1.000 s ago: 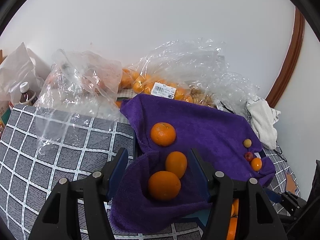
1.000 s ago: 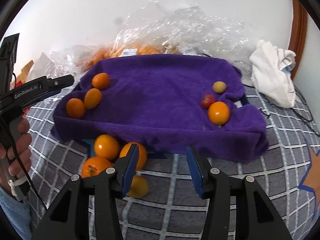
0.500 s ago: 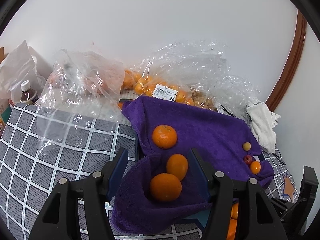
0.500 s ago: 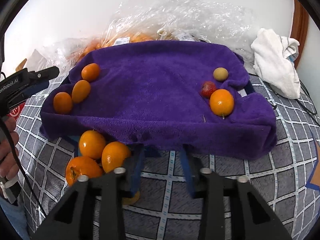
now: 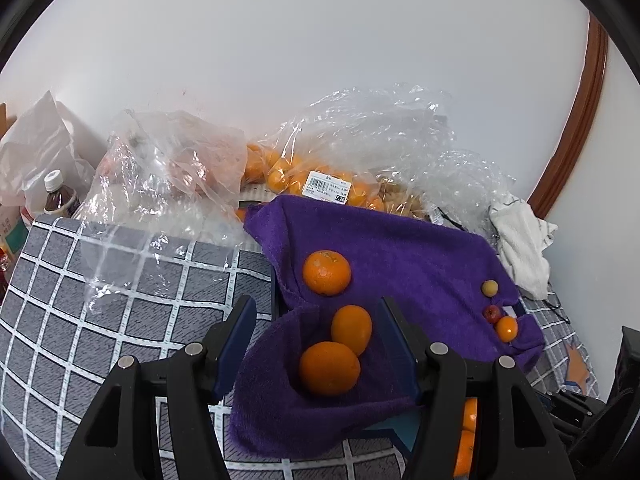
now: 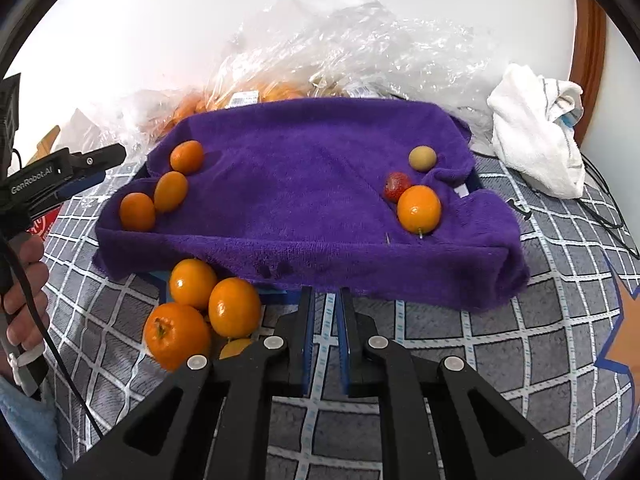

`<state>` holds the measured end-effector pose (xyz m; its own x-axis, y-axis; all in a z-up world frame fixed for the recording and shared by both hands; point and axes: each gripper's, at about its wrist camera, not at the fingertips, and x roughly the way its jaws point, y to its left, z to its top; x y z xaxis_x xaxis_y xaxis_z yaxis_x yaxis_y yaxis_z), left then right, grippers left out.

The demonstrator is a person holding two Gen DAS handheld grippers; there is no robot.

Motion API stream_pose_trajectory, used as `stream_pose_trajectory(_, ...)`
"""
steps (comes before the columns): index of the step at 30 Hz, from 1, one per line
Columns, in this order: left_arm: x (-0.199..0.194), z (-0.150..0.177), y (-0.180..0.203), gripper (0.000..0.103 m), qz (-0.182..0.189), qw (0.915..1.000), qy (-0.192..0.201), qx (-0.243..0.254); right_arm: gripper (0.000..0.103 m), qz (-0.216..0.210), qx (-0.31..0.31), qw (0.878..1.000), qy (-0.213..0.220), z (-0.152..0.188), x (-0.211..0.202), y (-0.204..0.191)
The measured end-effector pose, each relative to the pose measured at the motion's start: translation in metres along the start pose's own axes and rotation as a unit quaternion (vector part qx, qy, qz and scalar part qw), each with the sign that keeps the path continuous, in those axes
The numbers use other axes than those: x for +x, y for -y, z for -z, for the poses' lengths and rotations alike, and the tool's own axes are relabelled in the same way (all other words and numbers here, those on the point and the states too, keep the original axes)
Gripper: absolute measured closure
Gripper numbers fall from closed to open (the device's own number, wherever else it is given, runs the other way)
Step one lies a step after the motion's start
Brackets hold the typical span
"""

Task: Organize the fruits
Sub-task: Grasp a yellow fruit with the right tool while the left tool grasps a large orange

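Note:
A purple towel (image 6: 304, 184) covers a tray on the checked cloth. On its left lie three oranges (image 6: 172, 190), seen close in the left wrist view (image 5: 330, 368). On its right sit an orange (image 6: 419, 209), a strawberry (image 6: 397, 185) and a small yellow fruit (image 6: 422, 157). Several oranges (image 6: 208, 312) lie on the cloth in front of the towel. My left gripper (image 5: 316, 336) is open around the near-left towel corner, over two oranges. My right gripper (image 6: 325, 304) is shut and empty, just before the towel's front edge.
Clear plastic bags (image 5: 320, 176) with more oranges lie behind the towel by the white wall. A white rag (image 6: 536, 132) lies at the right. A bottle (image 5: 56, 196) stands at the far left. The checked cloth (image 6: 500, 360) extends right of my right gripper.
My right gripper has shut and moved forward to the towel's front edge. The left gripper has drawn back slightly and stays open.

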<state>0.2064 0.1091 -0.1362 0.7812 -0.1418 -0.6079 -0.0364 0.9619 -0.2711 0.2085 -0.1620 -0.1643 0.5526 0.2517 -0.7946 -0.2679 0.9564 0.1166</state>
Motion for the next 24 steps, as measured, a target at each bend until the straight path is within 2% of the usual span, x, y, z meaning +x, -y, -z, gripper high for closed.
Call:
stream_pose_trajectory(4, -0.016, -0.001, -0.006, 0.043, 0.005, 1.0, 0.001, -0.004, 0.077, -0.002, -0.008, 1.0, 0.002, 0.003, -0.008, -0.002)
stream_pose_trajectory(7, -0.022, 0.005, -0.011, 0.043, -0.006, 0.9998, -0.018, 0.003, 0.072, -0.01, -0.005, 1.0, 0.006, 0.006, -0.011, -0.004)
stream_pose_trajectory(11, -0.022, 0.016, -0.014, 0.043, -0.052, 0.9973, -0.045, 0.028, 0.072, -0.023, -0.004, 1.0, -0.001, 0.011, -0.011, -0.009)
stream_pose_trajectory(14, -0.028, 0.024, -0.018, 0.043, -0.068, 0.9955, -0.056, 0.034, 0.072, -0.033, -0.014, 0.999, -0.005, 0.015, -0.011, -0.018)
stream_pose_trajectory(24, -0.048, 0.041, -0.01, 0.043, -0.024, 0.9971, -0.06, 0.04, 0.071, -0.061, -0.049, 0.997, -0.015, 0.029, -0.009, -0.04)
